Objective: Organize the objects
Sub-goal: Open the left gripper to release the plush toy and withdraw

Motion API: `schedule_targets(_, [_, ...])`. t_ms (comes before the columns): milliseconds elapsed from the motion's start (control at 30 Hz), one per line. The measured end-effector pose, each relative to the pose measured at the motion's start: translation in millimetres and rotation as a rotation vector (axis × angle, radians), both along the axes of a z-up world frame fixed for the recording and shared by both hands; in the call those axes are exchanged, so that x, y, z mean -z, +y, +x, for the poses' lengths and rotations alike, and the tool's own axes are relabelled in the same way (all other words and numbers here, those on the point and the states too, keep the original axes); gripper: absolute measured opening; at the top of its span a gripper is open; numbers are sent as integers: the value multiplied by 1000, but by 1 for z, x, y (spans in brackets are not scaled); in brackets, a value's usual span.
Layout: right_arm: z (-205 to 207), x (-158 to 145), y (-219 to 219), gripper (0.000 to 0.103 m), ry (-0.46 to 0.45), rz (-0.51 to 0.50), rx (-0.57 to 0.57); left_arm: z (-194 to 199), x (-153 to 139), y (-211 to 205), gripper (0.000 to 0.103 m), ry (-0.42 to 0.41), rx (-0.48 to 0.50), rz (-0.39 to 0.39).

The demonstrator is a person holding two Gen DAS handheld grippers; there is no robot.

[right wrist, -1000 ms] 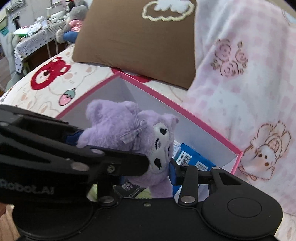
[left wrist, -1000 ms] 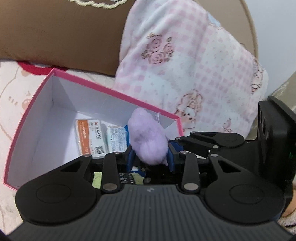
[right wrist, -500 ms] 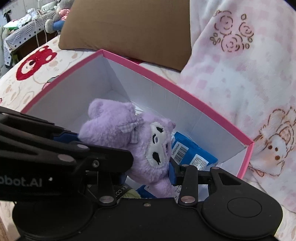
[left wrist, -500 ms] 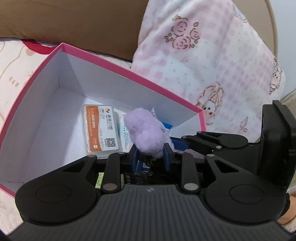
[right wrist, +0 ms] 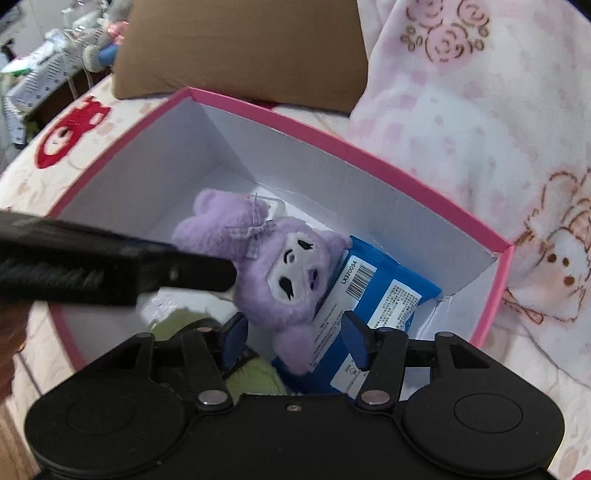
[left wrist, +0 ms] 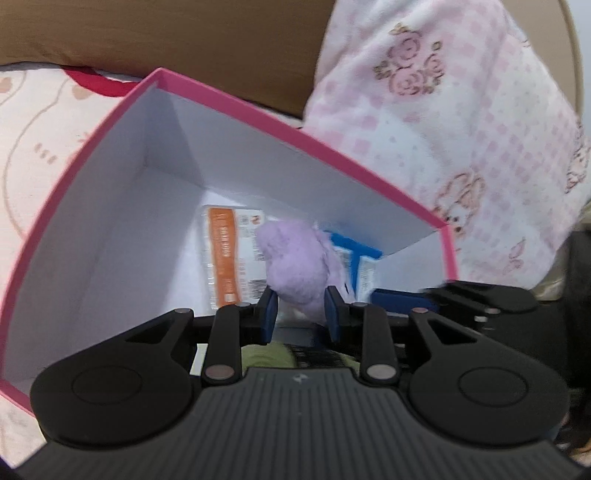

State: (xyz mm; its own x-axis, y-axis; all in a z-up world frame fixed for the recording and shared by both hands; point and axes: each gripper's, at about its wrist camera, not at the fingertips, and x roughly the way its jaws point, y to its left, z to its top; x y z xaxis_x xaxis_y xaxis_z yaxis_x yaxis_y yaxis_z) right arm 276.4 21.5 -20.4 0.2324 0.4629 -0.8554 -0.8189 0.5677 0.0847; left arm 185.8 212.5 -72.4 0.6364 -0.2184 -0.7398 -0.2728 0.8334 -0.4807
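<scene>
Bedding printed with pink cartoon figures carries a pink box (left wrist: 110,122) with white inner walls, backed by a brown cushion (left wrist: 147,33) and a pink checked blanket (left wrist: 461,122). From the left wrist, the left gripper (left wrist: 300,314) pinches one end of a purple plush toy (left wrist: 299,266) low inside the box, above an orange-striped packet (left wrist: 225,266). From the right wrist, the right gripper (right wrist: 293,341) is opening, its blue pads apparently clear of the toy (right wrist: 280,273), which lies face-up over a blue packet (right wrist: 384,291); something green (right wrist: 255,376) sits below, though blur hides what it is.
</scene>
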Motion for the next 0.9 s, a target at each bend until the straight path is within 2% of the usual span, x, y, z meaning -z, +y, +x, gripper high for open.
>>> schedule_targets(133, [-1,-6,-4,60,-5,35,6,3,6,3,26,30,-32,52])
schedule_targets(200, [-2,-7,-5,38,-11,46,9,5,9,3,26,33,-35,54])
schedule_targets(400, [-11,-11,-12,38,-69,52,13,8,18,-6,26,50,-42,88])
schedule_targets(533, [-17,-18,-19,38,-87,65,16,10,19,-17,26,45,-24,74])
schedule_targets(667, [-20,-24,-29,39,-79,95,48,10,13,-27,26,14,-39,159])
schedule_targets(733, [-21,-26,-35,40,-63,116,72,9,10,-27,26,25,-55,171])
schedule_targets(900, [-39,-30,-53,40,-42,138,97,-3,-7,-26,37,69,-91,193])
